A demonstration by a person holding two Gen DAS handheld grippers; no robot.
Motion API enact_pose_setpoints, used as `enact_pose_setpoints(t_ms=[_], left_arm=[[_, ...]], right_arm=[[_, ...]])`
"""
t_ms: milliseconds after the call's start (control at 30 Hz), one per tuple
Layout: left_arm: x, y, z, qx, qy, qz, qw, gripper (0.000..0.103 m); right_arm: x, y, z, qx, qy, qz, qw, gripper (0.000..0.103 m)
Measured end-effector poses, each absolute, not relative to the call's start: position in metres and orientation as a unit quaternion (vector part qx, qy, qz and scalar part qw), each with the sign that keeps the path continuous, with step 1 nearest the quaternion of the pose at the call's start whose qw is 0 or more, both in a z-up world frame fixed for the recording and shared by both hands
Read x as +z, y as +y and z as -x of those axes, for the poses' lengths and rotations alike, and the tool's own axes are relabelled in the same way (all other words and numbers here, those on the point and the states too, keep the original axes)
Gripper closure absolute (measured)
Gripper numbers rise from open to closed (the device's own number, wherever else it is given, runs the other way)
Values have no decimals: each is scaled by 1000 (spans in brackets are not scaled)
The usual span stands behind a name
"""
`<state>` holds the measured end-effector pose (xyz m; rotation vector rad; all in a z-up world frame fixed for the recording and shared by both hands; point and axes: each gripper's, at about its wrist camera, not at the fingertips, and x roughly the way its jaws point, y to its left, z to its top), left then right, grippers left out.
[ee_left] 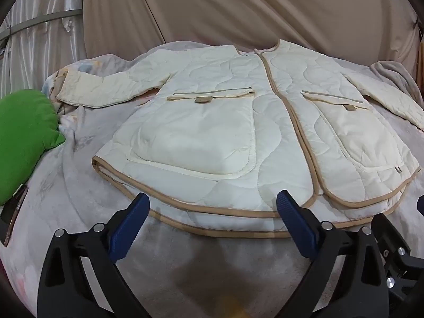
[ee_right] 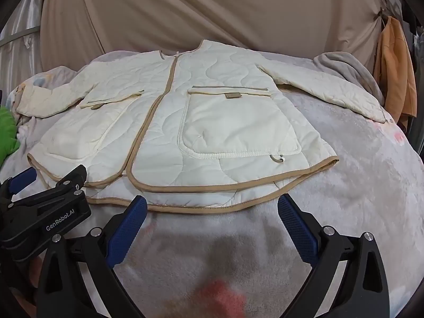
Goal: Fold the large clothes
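A cream quilted jacket (ee_left: 225,122) with tan trim lies flat and face up on the bed, front closed, both sleeves spread out to the sides. It also shows in the right wrist view (ee_right: 185,122). My left gripper (ee_left: 213,206) is open and empty, hovering just in front of the jacket's hem at its left half. My right gripper (ee_right: 212,209) is open and empty, just in front of the hem at the jacket's right half. The left gripper's body (ee_right: 47,212) shows at the left of the right wrist view.
A pale grey fleece blanket (ee_left: 185,265) covers the bed. A green cushion (ee_left: 23,137) lies at the left. A beige drape (ee_right: 212,8) hangs behind. Orange cloth (ee_right: 394,79) hangs at the far right. A grey blanket bunch (ee_right: 344,66) lies by the right sleeve.
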<state>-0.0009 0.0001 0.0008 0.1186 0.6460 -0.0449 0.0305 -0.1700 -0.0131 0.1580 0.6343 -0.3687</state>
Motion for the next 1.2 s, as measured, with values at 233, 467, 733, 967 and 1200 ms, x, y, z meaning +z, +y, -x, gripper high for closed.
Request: enact_pose_setpoints(t_ms=[233,467,733,967,1200], left_arm=[[1,3,0,-18,324,-58,944,9],[1,-5,1,-23,319,-69,945,9],[0,-5,2,-25,318,-71,945,9],[1,-6,2,-25,318,-71,945,9],[1,-8,2,-25,318,-74,945,9]], right_arm=[[-17,-175,-30,-174,315,-88,929,6],[-16,-168,-32,-178,314,-76,930,6],[-17,-169,-31,-178,314,-75,930,6],[-16,-168,-32,-180,313,-73,930,6],[-16,-168,-32,-181,313,-72,930,6]])
